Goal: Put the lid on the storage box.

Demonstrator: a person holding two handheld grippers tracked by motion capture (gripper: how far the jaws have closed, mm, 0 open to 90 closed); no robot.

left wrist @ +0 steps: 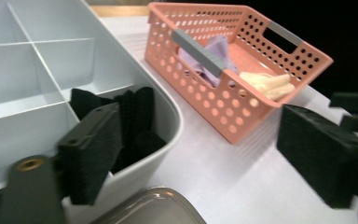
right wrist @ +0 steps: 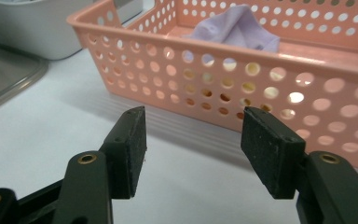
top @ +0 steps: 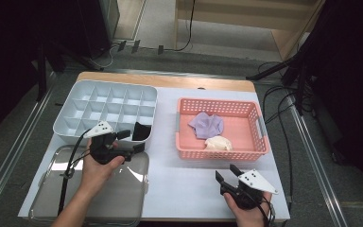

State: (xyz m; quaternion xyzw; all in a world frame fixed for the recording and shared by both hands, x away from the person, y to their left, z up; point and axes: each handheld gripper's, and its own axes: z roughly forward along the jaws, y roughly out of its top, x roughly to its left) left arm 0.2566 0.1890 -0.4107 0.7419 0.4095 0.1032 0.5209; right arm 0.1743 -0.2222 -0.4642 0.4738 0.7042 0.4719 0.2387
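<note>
The black sock stands folded, long axis upright, in the divided tray's near-right compartment; both tools gape empty.

Both grippers matte black — left gripper, right gripper. Flat rectangular fingers with grainy pads, brass-ringed screw holes at the knuckles. Grey three-cornered plate on top, white dots; black cable trails off each. Forearms bare — no sleeves.
</note>
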